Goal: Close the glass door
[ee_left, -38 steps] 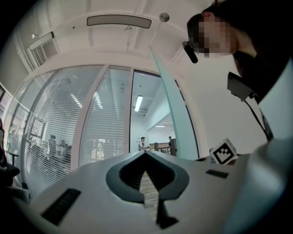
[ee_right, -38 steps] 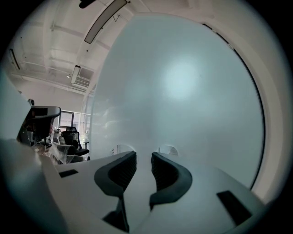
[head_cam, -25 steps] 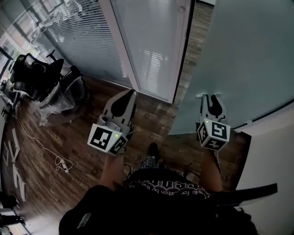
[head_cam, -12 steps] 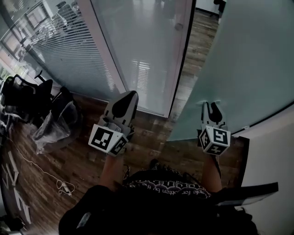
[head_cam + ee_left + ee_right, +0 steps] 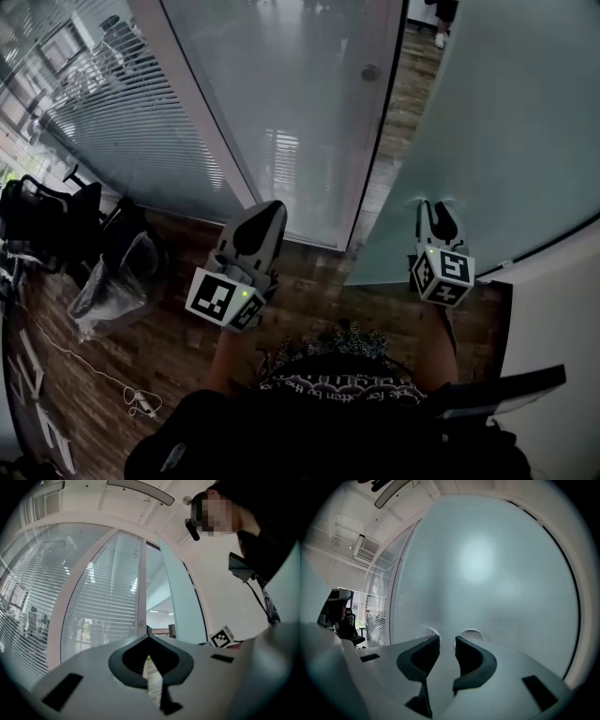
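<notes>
The frosted glass door (image 5: 506, 122) stands swung open on the right and fills the right gripper view (image 5: 487, 564). My right gripper (image 5: 437, 204) points its tips at the door's face, close to its lower free edge. Its jaws (image 5: 447, 639) stand a little apart with nothing between them, and whether they touch the glass I cannot tell. My left gripper (image 5: 267, 208) hovers over the wooden floor in front of the fixed glass panel (image 5: 272, 103). It is shut and empty, its tips (image 5: 149, 637) meeting.
A white frame post (image 5: 202, 122) divides the glass wall, with blinds behind the pane to its left. Wooden floor shows through the doorway gap (image 5: 398, 103). Black office chairs (image 5: 47, 230), a clear plastic bag (image 5: 117, 281) and a floor cable (image 5: 94, 375) lie left. A white wall (image 5: 553, 309) is at right.
My view has shifted toward the doorway, so the chairs and bag slid left. Both grippers keep the same pose, the right one still at the door's face.
</notes>
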Available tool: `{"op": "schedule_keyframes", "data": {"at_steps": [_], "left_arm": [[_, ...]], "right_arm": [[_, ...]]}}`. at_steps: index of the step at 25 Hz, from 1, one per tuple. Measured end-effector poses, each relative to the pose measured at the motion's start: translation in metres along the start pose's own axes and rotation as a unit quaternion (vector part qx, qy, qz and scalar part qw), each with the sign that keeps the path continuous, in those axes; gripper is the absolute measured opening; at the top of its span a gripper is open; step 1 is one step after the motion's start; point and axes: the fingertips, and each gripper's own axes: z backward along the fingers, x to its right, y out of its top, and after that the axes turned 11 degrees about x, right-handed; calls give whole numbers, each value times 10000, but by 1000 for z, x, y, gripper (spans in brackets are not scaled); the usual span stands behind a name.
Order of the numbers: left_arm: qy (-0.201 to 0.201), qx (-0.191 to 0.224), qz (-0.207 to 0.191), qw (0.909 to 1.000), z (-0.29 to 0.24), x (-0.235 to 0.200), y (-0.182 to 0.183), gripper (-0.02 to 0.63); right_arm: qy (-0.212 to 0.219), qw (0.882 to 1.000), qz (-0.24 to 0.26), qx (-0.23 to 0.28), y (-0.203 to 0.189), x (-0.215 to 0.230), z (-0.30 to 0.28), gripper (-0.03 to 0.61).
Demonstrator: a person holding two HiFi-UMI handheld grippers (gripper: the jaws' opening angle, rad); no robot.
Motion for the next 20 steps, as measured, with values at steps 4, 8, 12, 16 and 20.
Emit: {"op": "schedule_keyframes", "data": {"at_steps": [4,8,12,16,20], "left_arm": [[98,-37,14,9999,-6,-14,-14,2],[164,-66,-17,9998,-24,-28,-22,2],[162,12,-74,9998,-48,-37,-28,2],[183,5,-138,9997,-67,-46,-30,2],[309,-33,-142,9994,-79,-60,-38,2]], "right_arm": [[-27,10000,-9,64,-6,3,-22,106],[-38,10000,-6,57,-10,6,-51,106],[4,10000,-33,65,-9,8,-78,106],[-31,9999,-28,115,-9,16,-105,106],[-83,9999,-13,119,-16,26,-132,106]]}}
